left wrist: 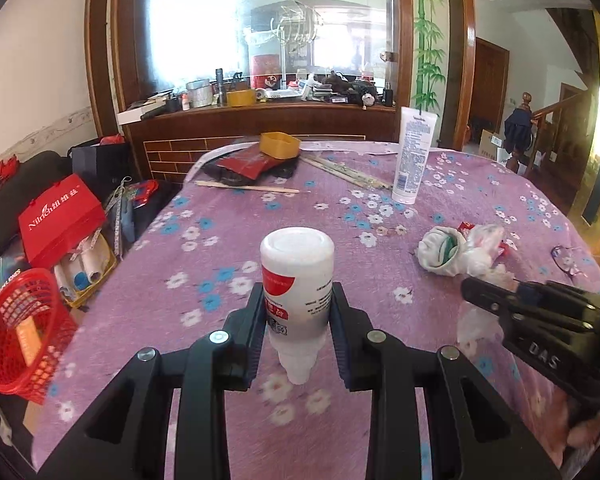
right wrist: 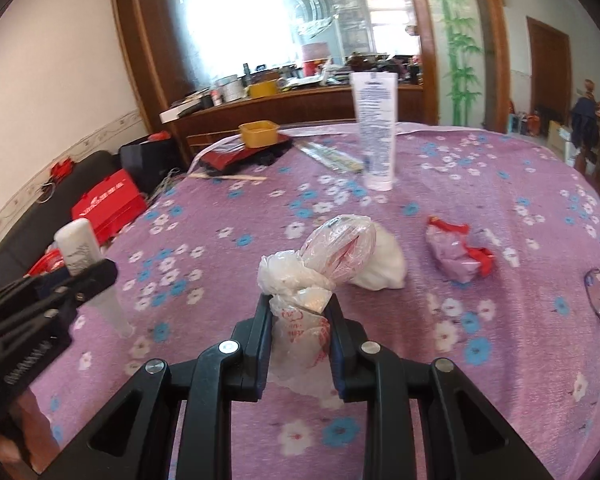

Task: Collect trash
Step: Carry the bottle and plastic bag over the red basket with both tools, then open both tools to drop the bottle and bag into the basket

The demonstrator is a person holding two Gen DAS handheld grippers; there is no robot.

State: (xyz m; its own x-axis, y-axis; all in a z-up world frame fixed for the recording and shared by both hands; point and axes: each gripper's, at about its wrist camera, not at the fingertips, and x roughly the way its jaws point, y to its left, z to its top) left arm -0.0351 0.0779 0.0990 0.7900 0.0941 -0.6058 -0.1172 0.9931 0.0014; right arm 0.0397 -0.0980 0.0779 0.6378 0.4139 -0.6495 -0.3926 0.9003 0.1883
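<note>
White bottle (left wrist: 296,292) clamped in left gripper (left wrist: 298,304), lifted.

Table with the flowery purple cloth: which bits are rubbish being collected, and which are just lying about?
Part of the job:
- white bottle, gripped in the left claw
- crumpled plastic bag, gripped in the right claw
- red-edged wrapper
- red basket, probably the bin

Just lying about:
- lotion tube
- yellow tub
- chopsticks

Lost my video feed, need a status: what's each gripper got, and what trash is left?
Left gripper shut on white bottle. Right gripper shut on plastic bag. Crumpled wrapper still on table. Path clear.
</note>
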